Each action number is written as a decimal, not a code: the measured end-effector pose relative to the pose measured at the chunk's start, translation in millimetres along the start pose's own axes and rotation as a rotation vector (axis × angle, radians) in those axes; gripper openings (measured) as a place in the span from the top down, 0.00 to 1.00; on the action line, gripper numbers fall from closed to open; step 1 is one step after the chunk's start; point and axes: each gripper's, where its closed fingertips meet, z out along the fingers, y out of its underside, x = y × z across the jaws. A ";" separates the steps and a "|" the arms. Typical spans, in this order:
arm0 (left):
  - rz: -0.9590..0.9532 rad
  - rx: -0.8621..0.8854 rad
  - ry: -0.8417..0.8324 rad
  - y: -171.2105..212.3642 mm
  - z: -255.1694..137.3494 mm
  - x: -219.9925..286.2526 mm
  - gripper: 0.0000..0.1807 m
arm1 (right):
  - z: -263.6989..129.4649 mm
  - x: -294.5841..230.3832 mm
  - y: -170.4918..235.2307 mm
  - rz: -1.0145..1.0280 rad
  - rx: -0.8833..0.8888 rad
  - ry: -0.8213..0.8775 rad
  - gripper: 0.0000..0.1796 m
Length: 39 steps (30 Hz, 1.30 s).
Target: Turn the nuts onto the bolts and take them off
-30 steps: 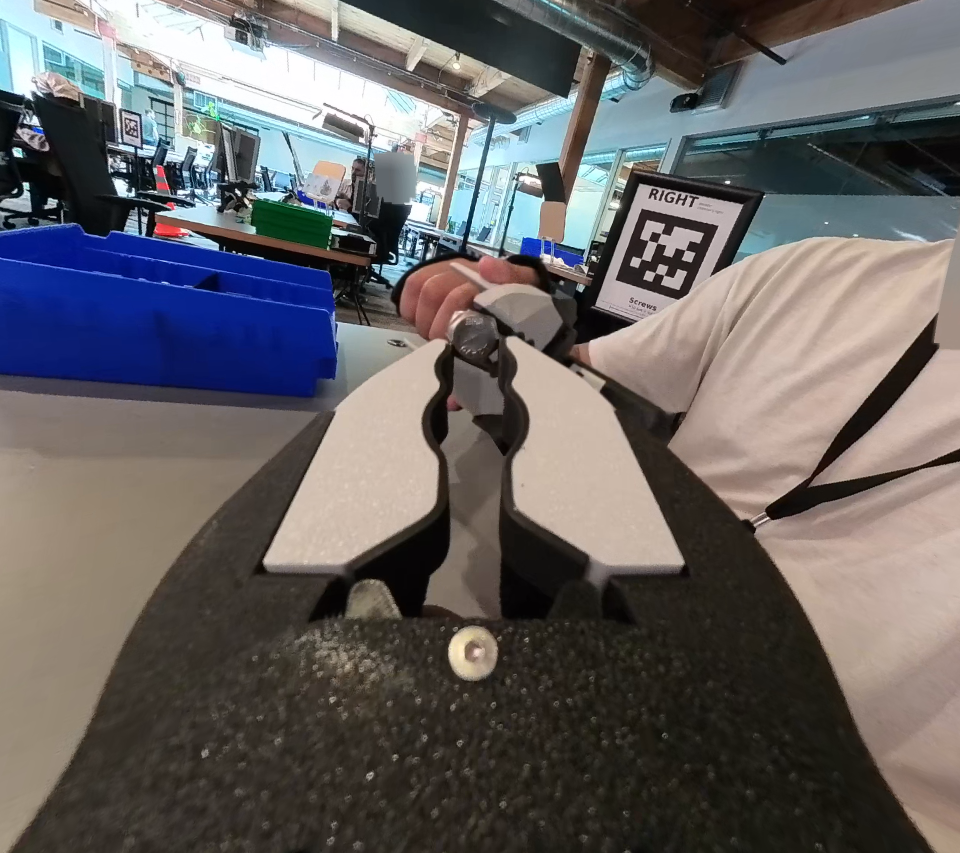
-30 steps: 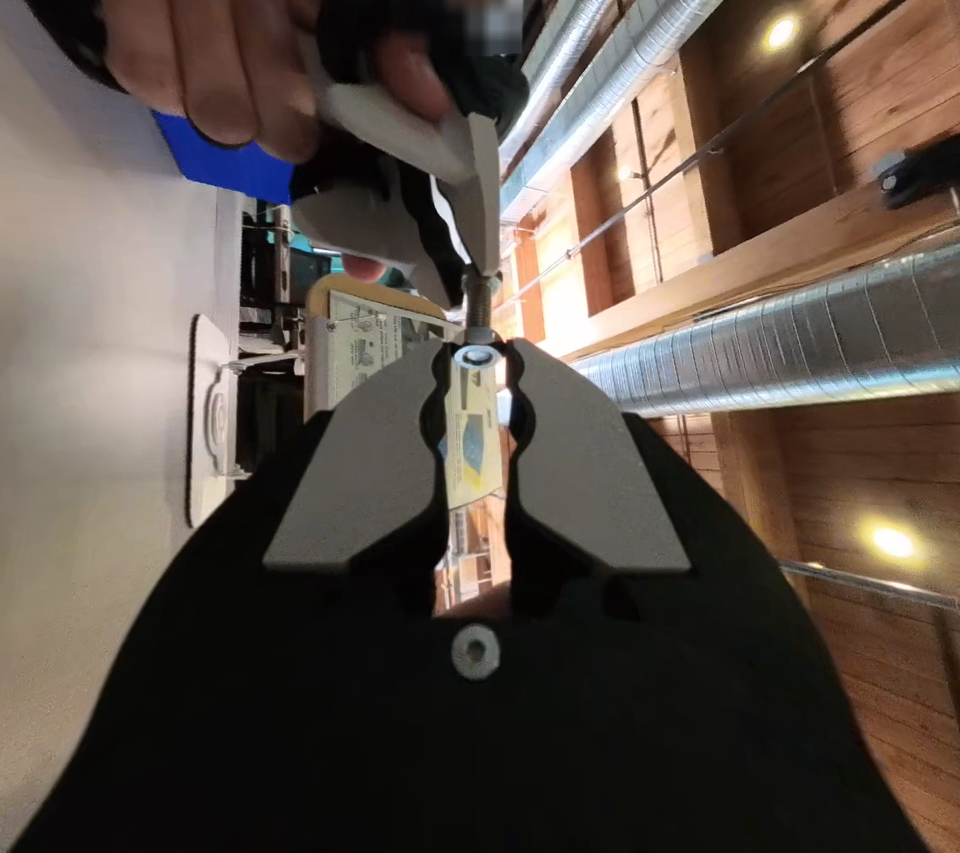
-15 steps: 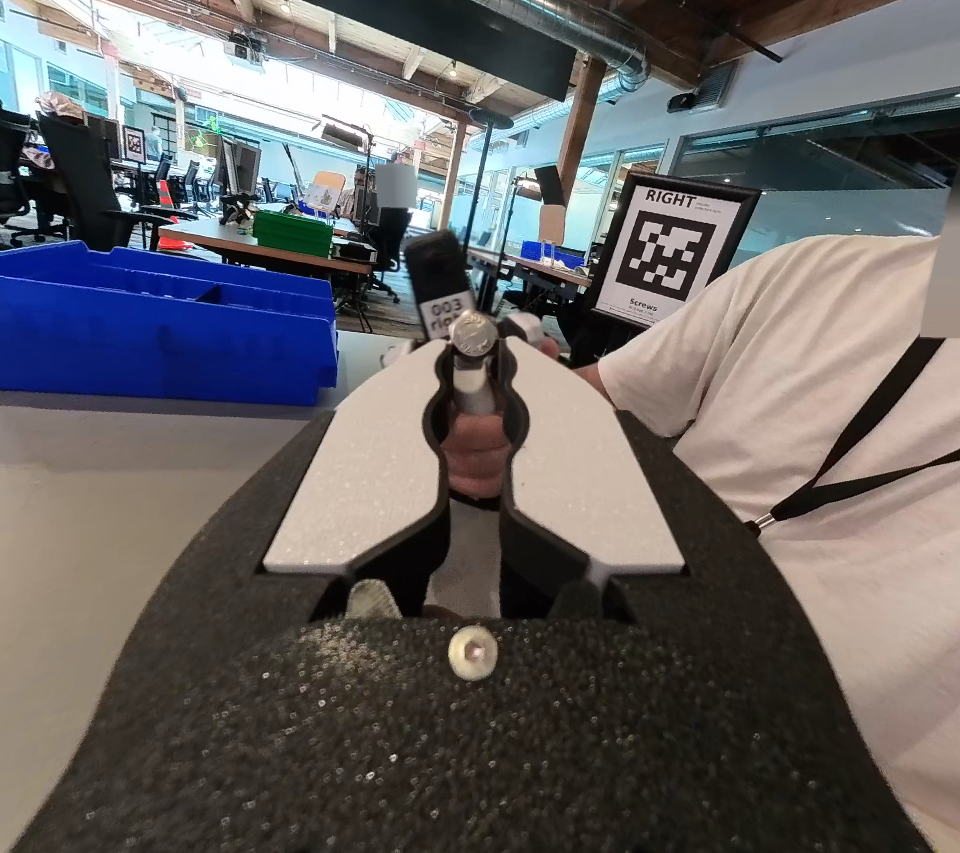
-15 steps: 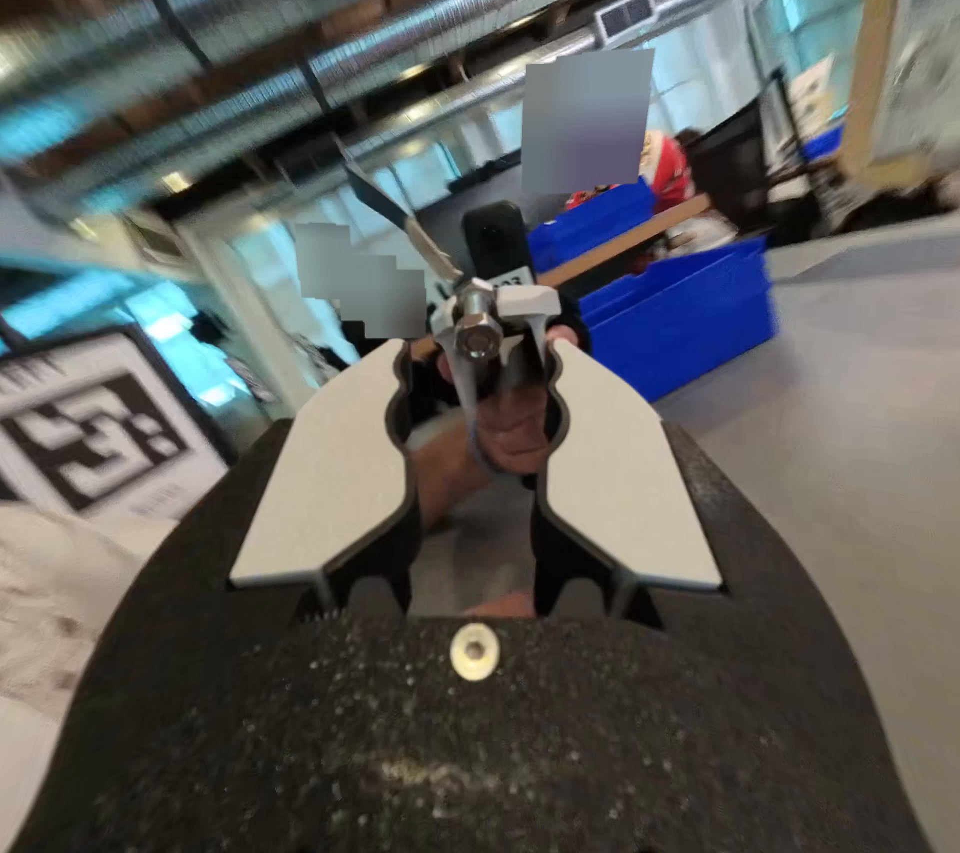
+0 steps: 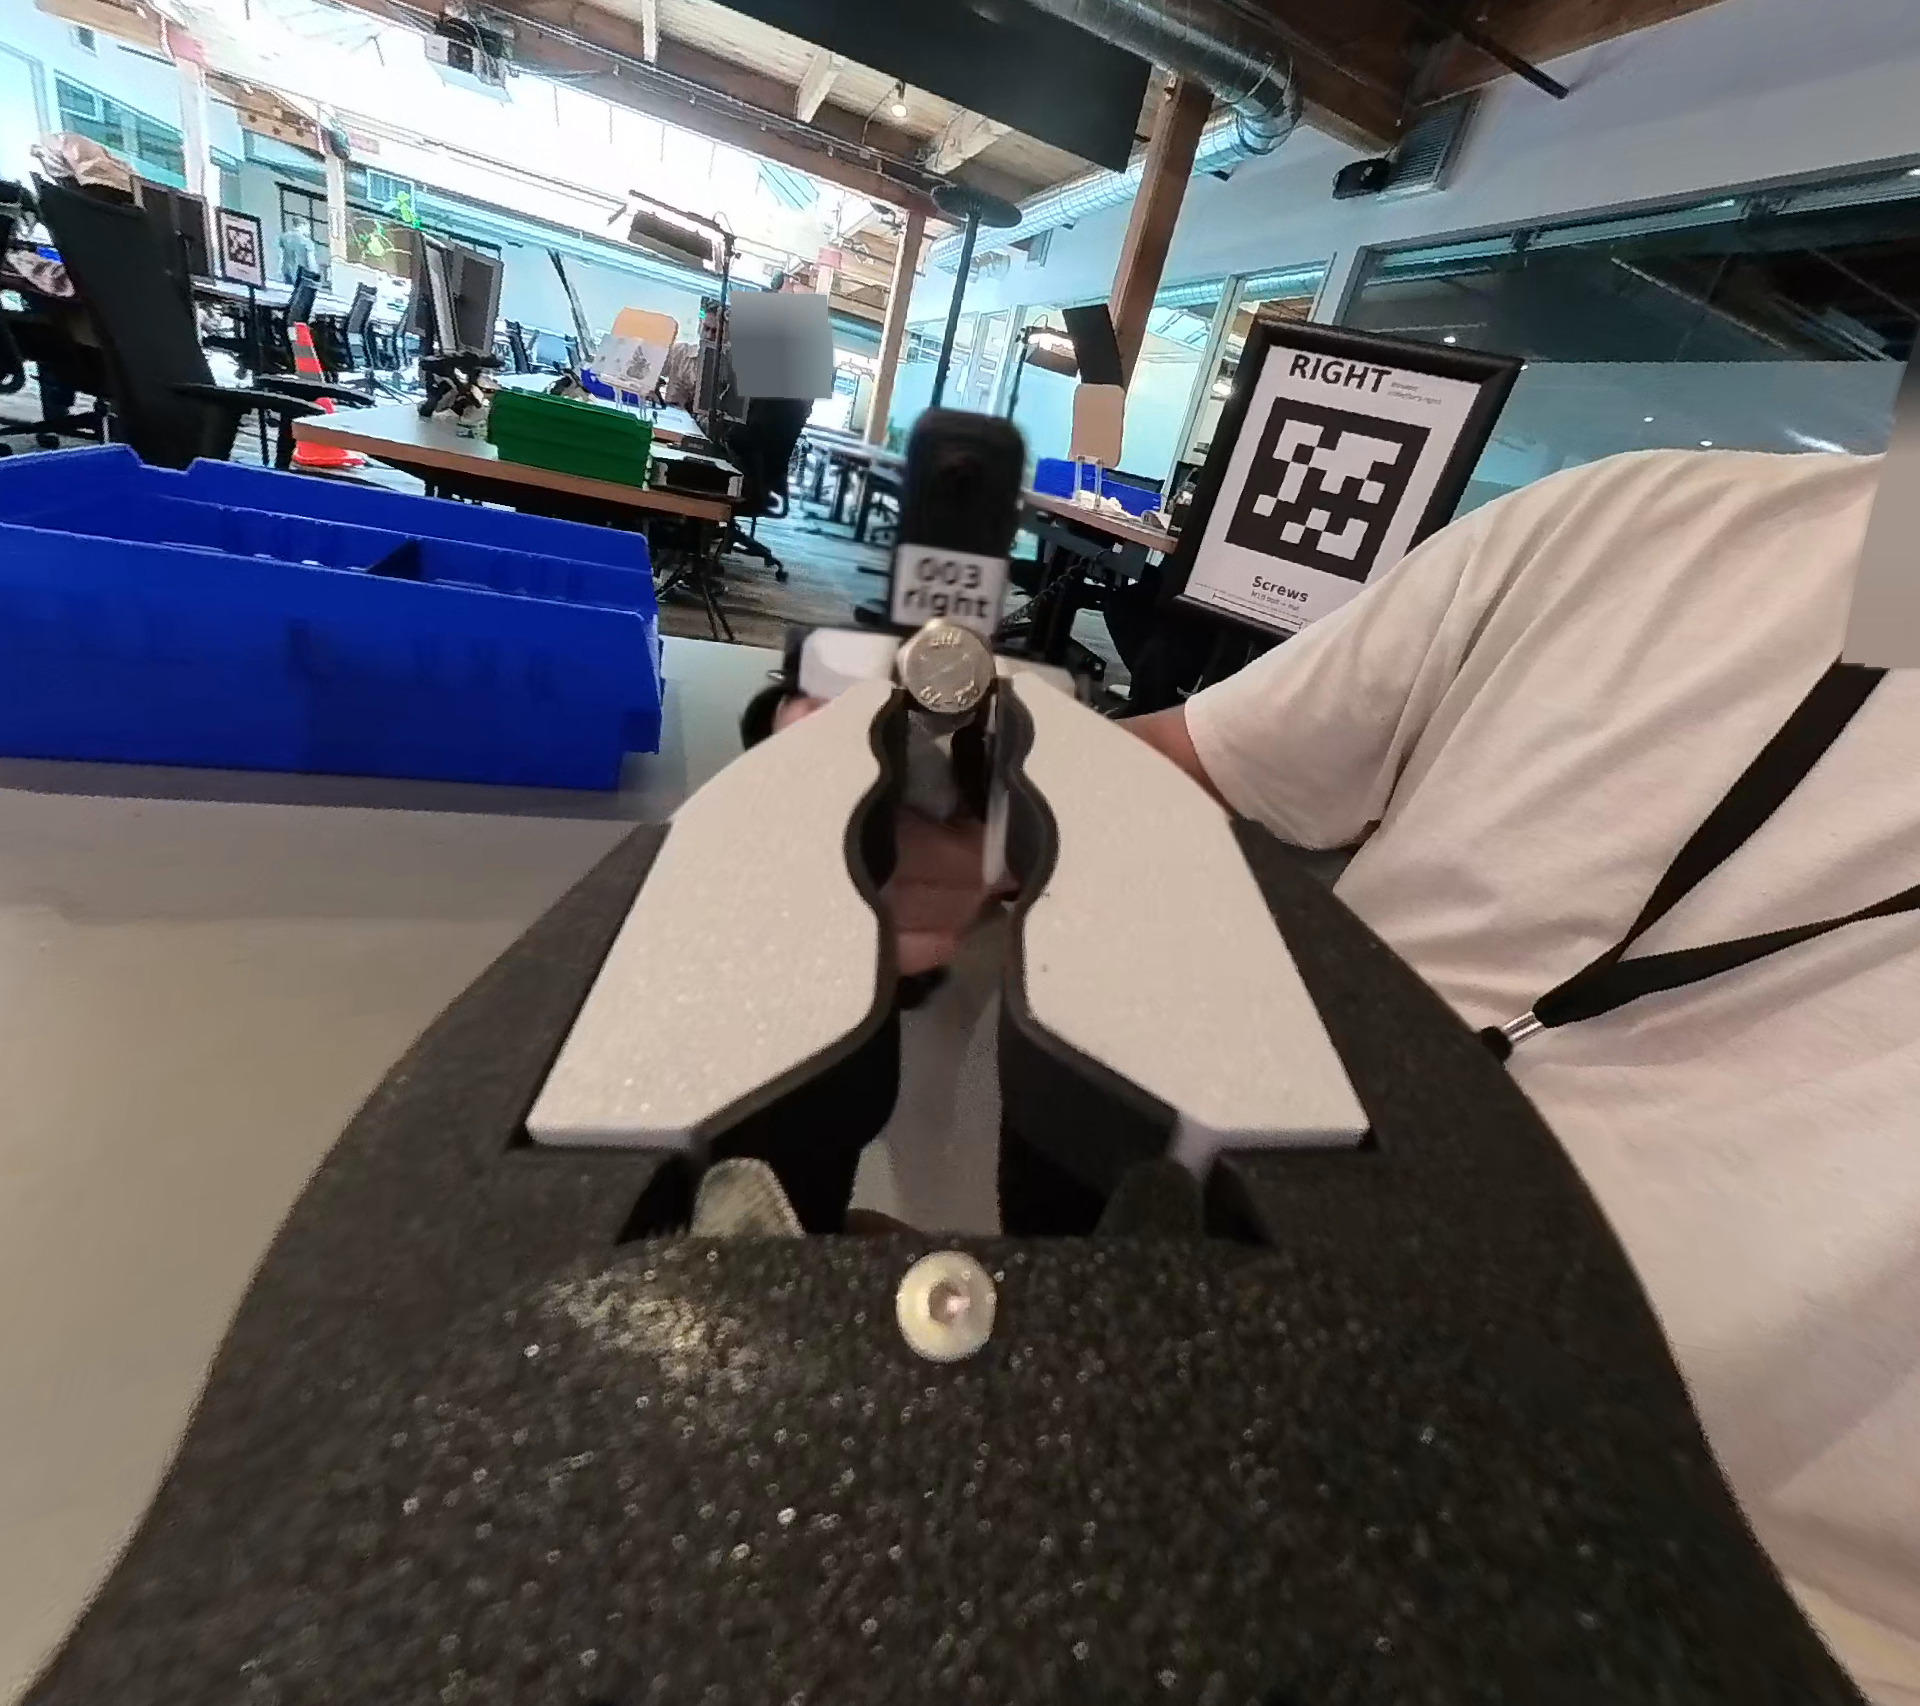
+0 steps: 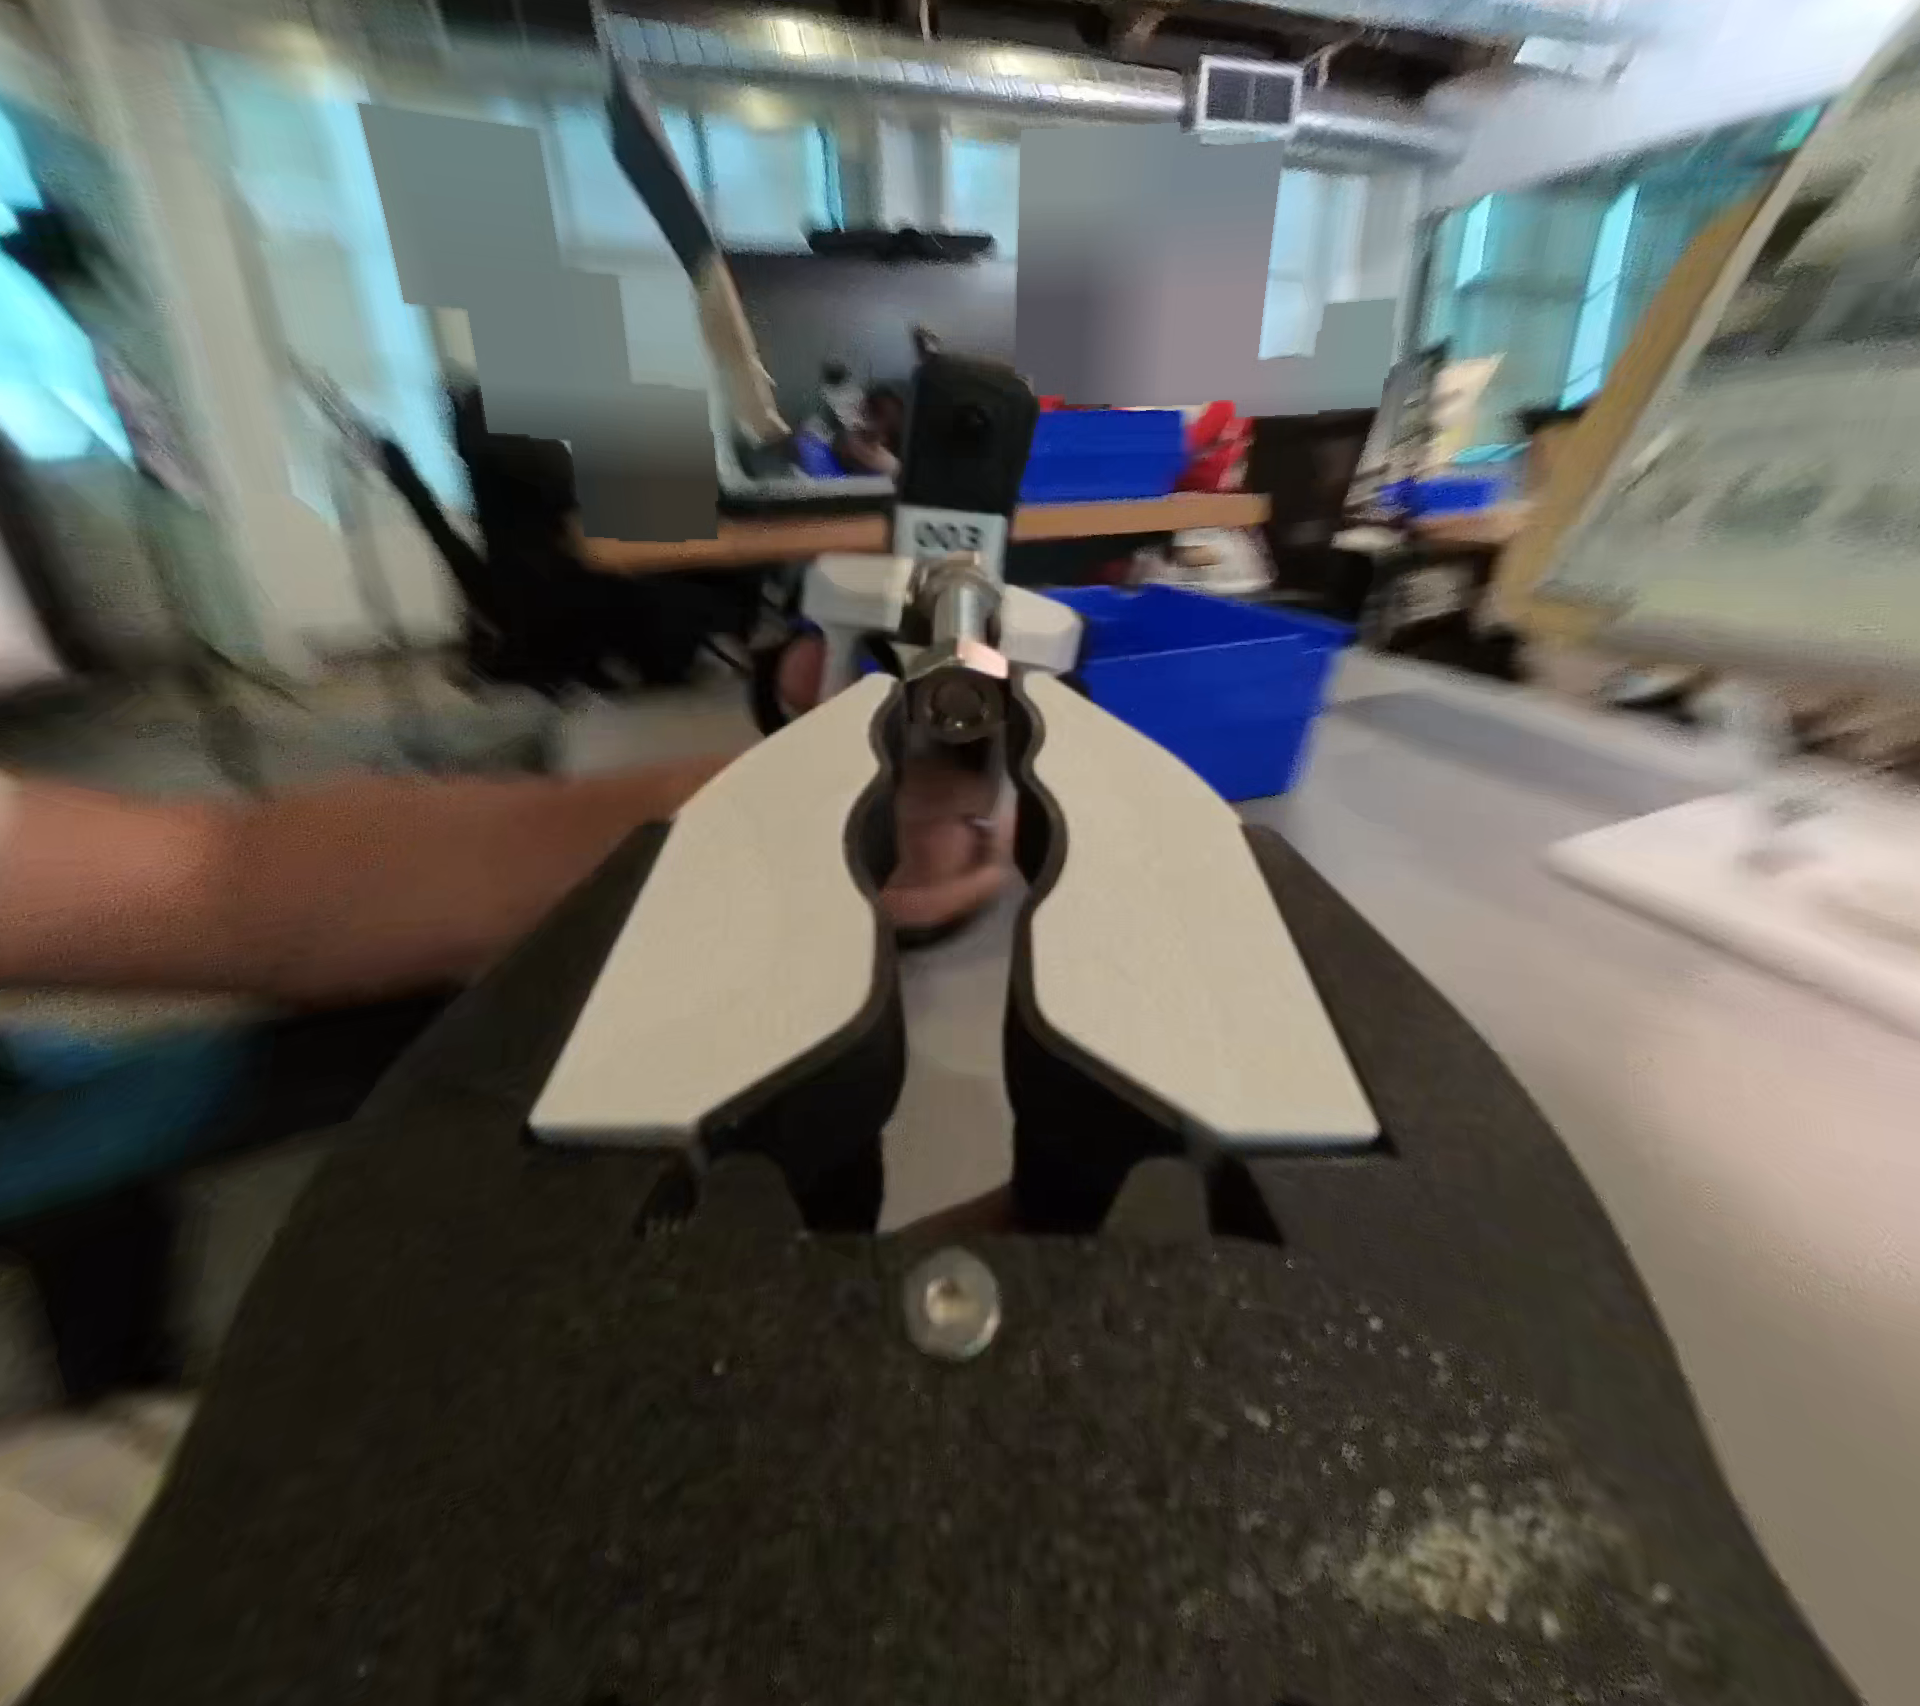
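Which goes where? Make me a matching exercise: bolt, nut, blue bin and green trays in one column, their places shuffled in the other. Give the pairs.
1. bolt
2. nut
3. blue bin
4. green trays

A. on a far wooden desk
B. on the grey table
C. held by the right gripper
D. held by the left gripper

Pairs: 1-D, 2-C, 3-B, 4-A

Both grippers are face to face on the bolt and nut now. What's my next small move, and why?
Probably roll the right gripper about the bolt's axis to turn the nut. The left gripper clamps the bolt by its head end, and the nut sits on the threads.
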 end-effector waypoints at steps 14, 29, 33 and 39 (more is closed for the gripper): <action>-0.028 0.032 0.012 -5.0 -2.2 -0.2 0.92 | 1.2 10.4 -13.4 -1.943 -0.213 0.422 0.90; -0.006 0.054 0.013 -11.1 -5.8 2.3 0.92 | 3.3 -15.6 1.6 0.341 0.015 -0.092 0.72; -0.001 0.047 0.013 -9.2 -4.7 2.4 0.91 | 2.7 -8.3 -3.2 0.910 0.137 -0.280 0.72; 0.017 -0.005 -0.020 -0.1 -0.2 -1.7 0.92 | 3.6 0.9 -3.0 0.983 0.192 -0.268 0.90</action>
